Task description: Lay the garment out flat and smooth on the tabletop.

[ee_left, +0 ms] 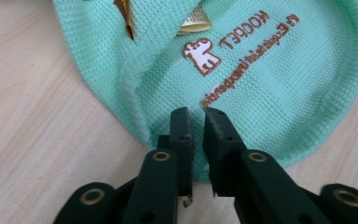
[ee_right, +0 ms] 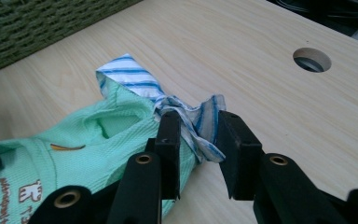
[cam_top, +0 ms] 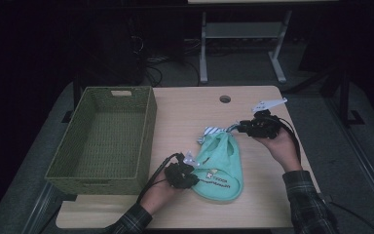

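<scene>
A small mint-green knitted shirt (cam_top: 221, 168) with brown lettering lies flat on the wooden table (cam_top: 185, 107). Its blue-and-white striped collar (cam_top: 213, 130) points toward the table's middle. My left gripper (cam_top: 191, 170) rests at the shirt's near left hem; in the left gripper view its jaws (ee_left: 198, 114) stand a narrow gap apart over the green knit (ee_left: 270, 84), not pinching it. My right gripper (cam_top: 238, 127) is at the collar end. In the right gripper view its jaws (ee_right: 198, 116) are apart, with the crumpled striped collar (ee_right: 200, 123) loose between them and the green shirt (ee_right: 74, 135) to the left.
A green woven basket (cam_top: 146, 131) stands at the table's left, with nothing seen inside; its wall (ee_right: 37, 23) also appears in the right gripper view. A round cable hole (cam_top: 225, 99) sits at the table's far middle. Bare wood lies right of the shirt.
</scene>
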Motion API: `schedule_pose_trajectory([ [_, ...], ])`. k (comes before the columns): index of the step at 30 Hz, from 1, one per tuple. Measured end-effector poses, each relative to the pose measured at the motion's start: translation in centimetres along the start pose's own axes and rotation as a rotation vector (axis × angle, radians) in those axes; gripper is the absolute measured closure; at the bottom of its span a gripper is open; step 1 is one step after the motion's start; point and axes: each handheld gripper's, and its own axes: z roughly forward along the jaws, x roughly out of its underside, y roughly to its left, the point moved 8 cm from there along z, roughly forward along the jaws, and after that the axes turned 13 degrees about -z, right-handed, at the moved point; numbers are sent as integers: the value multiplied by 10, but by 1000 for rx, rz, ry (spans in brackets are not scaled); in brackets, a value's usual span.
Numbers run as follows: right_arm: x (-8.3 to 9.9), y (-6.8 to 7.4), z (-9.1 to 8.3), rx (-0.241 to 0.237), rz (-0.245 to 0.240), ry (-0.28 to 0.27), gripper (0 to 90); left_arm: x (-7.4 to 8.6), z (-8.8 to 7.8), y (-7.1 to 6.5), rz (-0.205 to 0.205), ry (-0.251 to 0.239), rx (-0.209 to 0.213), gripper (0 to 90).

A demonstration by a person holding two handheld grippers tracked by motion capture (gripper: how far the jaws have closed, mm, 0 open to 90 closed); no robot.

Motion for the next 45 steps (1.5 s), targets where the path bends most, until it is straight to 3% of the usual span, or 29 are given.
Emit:
schedule_pose_trajectory([
  [3, 4, 4, -2, -13, 6, -12, 691, -1, -1, -2, -2, 5, 10, 745],
  [8, 14, 8, -5, -19, 14, -21, 679, -16, -17, -3, -17, -68, 23, 722],
  [16, 29, 5, -13, -3, 31, -18, 640, -48, -29, 10, -46, -162, -12, 720],
  [20, 39, 8, -7, -29, 53, 11, 789, -68, -25, 18, -56, -185, -28, 766],
  [22, 41, 9, 1, -35, 42, 33, 816, -77, -21, 21, -60, -191, -37, 803],
  [26, 38, 12, 16, -47, 39, 36, 846, -95, -9, 26, -64, -197, -49, 856],
  [32, 34, 21, 40, -78, 32, 61, 854, -109, 5, 36, -68, -197, -97, 857],
  [38, 39, 24, 61, -81, 29, 94, 854, -107, 22, 61, -116, -166, -172, 855],
  [45, 49, 24, 75, -73, 30, 133, 851, -99, 41, 82, -156, -118, -204, 855],
])
